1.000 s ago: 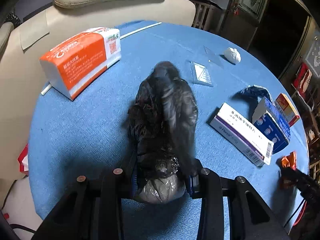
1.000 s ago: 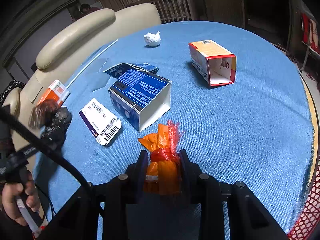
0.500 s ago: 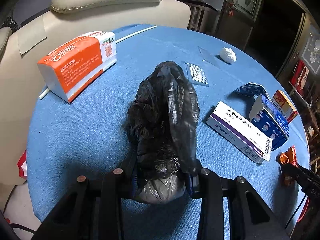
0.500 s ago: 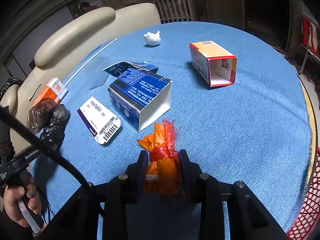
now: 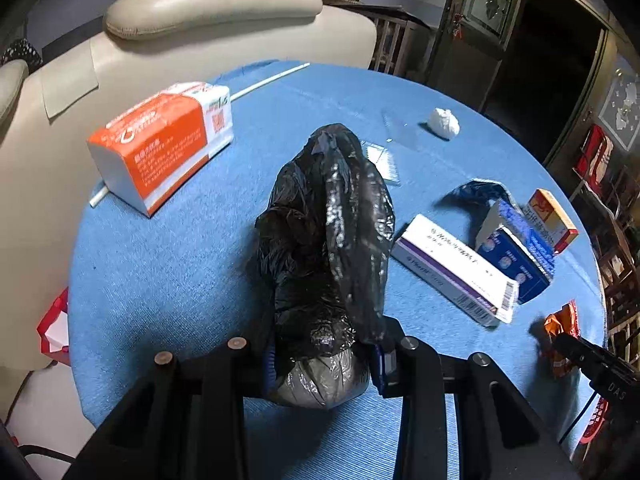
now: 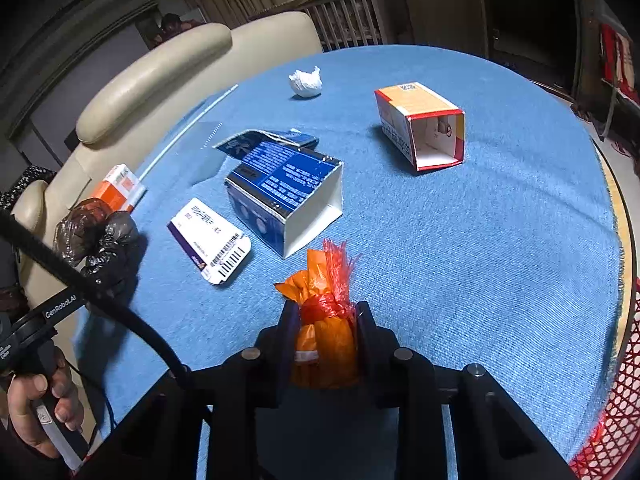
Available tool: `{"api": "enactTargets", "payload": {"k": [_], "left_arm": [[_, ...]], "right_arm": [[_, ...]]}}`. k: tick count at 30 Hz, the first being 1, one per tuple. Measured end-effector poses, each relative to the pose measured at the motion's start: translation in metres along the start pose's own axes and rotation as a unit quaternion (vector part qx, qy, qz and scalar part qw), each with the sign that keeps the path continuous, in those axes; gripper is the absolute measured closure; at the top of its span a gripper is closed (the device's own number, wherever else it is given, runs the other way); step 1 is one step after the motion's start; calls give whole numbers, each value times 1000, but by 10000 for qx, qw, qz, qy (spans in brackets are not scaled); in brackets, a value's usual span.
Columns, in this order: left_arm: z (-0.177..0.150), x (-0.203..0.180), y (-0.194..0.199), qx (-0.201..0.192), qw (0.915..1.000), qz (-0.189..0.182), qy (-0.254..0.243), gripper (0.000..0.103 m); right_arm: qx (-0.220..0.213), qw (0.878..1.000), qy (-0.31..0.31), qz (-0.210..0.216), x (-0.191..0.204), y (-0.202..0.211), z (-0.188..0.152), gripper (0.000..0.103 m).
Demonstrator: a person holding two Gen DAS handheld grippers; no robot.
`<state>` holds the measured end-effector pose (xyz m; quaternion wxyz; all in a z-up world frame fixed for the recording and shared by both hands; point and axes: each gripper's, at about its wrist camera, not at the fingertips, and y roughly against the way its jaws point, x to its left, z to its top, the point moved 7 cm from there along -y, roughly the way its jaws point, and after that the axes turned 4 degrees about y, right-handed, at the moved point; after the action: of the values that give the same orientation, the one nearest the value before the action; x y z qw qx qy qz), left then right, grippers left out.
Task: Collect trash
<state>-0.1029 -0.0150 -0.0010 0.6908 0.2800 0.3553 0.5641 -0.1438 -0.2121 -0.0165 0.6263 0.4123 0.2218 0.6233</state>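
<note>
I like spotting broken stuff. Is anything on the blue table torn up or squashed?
Yes. The blue box in the middle is ripped open, its torn flap sticking out behind. The orange and red box lies on its side, open and empty. A crumpled white paper ball sits farther back.

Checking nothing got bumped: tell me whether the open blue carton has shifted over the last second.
No. The open blue carton keeps the same spot and angle relative to the crumpled white paper ball behind it.
</note>
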Motion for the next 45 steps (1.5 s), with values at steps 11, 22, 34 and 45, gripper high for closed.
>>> {"api": "enactTargets", "payload": {"k": [11, 22, 34, 45], "left_arm": [[0, -28, 26, -203, 9993, -158, -275, 65], [-2, -66, 42, -292, 9966, -386, -665, 65], [-6, -89, 51, -333, 9938, -567, -899, 65], [-6, -94, 48, -308, 9927, -658, -963, 65]], "right_arm": [[-503, 9984, -234, 102, -14, 46, 2, 72], [-752, 9959, -472, 201, -29, 72, -2, 72], [-894, 9939, -586, 287, -36, 86, 0, 72], [-900, 9933, -663, 300, -41, 91, 0, 72]]}}
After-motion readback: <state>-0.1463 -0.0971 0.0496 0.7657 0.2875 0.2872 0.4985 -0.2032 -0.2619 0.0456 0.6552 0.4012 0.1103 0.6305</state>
